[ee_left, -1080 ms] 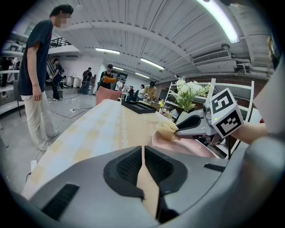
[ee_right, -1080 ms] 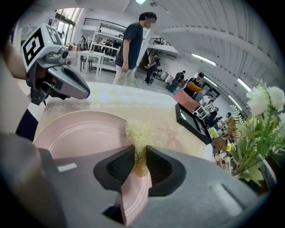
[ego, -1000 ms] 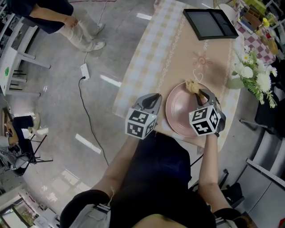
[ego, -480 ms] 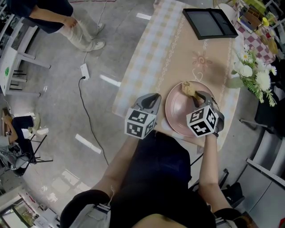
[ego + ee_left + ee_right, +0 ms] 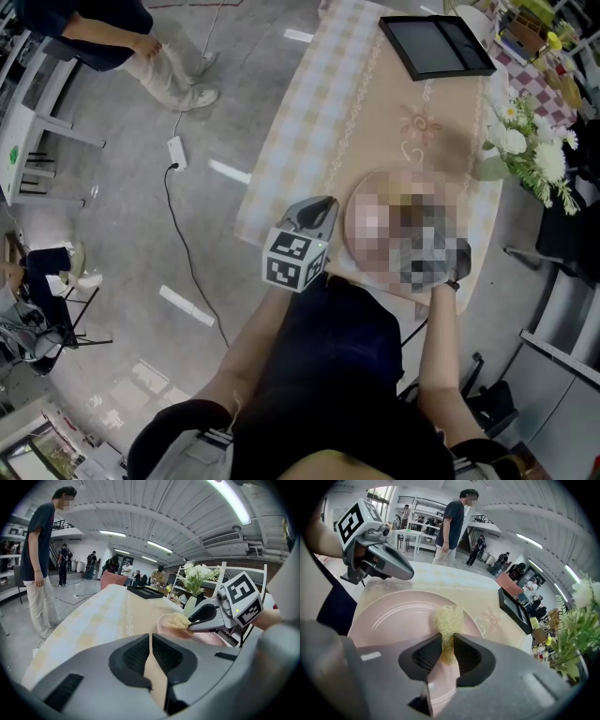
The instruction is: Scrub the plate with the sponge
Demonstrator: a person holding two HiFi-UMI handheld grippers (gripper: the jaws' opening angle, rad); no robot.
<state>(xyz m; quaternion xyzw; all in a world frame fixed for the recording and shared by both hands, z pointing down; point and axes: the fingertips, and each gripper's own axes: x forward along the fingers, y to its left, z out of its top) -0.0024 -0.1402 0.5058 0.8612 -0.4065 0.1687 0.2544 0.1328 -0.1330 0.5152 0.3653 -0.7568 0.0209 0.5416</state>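
Observation:
A pale pink plate (image 5: 389,616) lies on the table near its front edge. My right gripper (image 5: 447,641) is shut on a yellowish mesh sponge (image 5: 448,619), which rests on the plate's far half. From the left gripper view the sponge (image 5: 177,620) lies on the plate (image 5: 213,637) at the right gripper's tip (image 5: 191,625). My left gripper (image 5: 322,208) hovers just left of the plate, its jaws shut with nothing between them (image 5: 150,641). In the head view a mosaic patch hides the plate and the right gripper.
The table (image 5: 319,122) wears a beige checked cloth. A black tray (image 5: 436,45) sits at its far end and white flowers (image 5: 530,141) stand at its right. A person (image 5: 141,37) stands on the floor to the left, near a cable (image 5: 178,187).
In the earlier frames the right gripper slid the sponge leftward across the plate's far part. The left gripper has held its place.

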